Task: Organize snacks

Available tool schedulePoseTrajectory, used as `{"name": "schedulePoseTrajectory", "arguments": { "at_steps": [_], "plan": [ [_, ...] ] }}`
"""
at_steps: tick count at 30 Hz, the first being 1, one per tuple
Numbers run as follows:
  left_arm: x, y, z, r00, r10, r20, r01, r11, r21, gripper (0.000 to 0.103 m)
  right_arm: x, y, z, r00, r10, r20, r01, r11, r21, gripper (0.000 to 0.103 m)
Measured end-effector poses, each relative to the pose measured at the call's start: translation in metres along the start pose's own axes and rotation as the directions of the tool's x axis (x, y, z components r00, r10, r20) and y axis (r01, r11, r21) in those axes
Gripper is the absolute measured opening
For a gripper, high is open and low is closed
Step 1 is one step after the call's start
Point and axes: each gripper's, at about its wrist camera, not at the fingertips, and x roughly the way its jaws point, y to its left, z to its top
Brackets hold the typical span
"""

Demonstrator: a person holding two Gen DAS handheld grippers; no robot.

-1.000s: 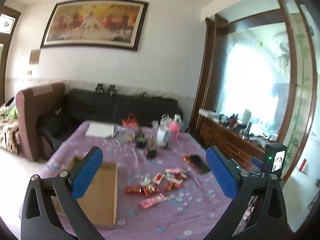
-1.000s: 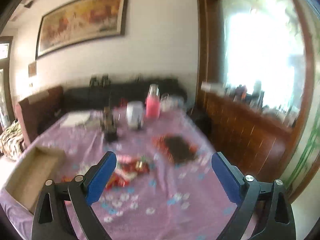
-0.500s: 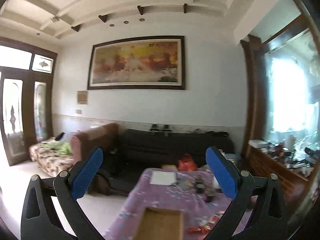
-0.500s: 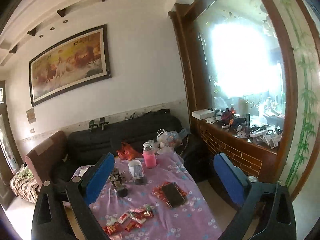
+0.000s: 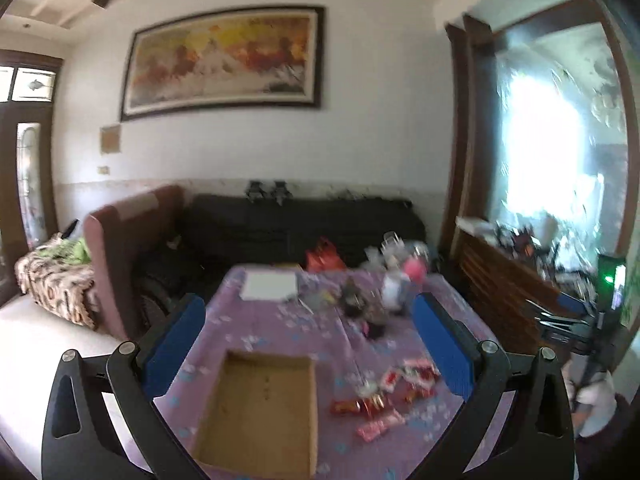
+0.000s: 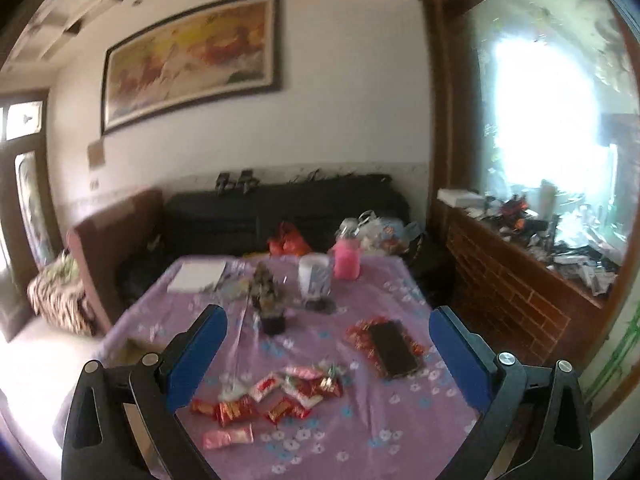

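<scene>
Both grippers hang above the purple-cloth surface (image 6: pixel 360 432), nothing in either. Left gripper (image 5: pixel 308 346) has its jaws wide apart, w/ the open cardboard box (image 5: pixel 260 408) at lower center of its frame. Right gripper (image 6: pixel 328 354) jaws are spread too. Snack packets (image 6: pixel 272 398) sit in a loose pile at lower center of the right view, just right of the box in the left view, pretty blurry. Black phone (image 6: pixel 392 346) lies right of the pile.
</scene>
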Motion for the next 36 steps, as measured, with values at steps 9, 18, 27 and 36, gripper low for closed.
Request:
{"name": "schedulePoseTrajectory", "arguments": {
  "at_steps": [9, 18, 27, 36],
  "plan": [
    [0.049, -0.020, -0.044, 0.999, -0.050, 0.004, 0.050, 0.999, 0.020, 0.103, 0.067, 0.026, -0.065, 0.998, 0.005, -0.068, -0.009, 0.998, -0.057, 0.102],
    [0.102, -0.033, -0.049, 0.995, -0.087, -0.057, 0.087, 0.996, -0.004, 0.103, 0.118, 0.048, -0.090, 0.995, 0.026, -0.098, -0.037, 0.993, -0.109, 0.102],
    [0.147, -0.049, -0.067, 0.964, -0.116, -0.240, 0.087, 0.988, -0.129, 0.103, 0.121, 0.038, -0.113, 0.993, 0.073, -0.088, -0.088, 0.981, -0.175, 0.102],
    [0.176, -0.047, -0.107, 0.935, -0.087, -0.343, 0.012, 0.977, -0.215, 0.103, 0.141, -0.007, -0.140, 0.984, 0.101, -0.150, -0.116, 0.989, -0.096, 0.102]
  ]
}}
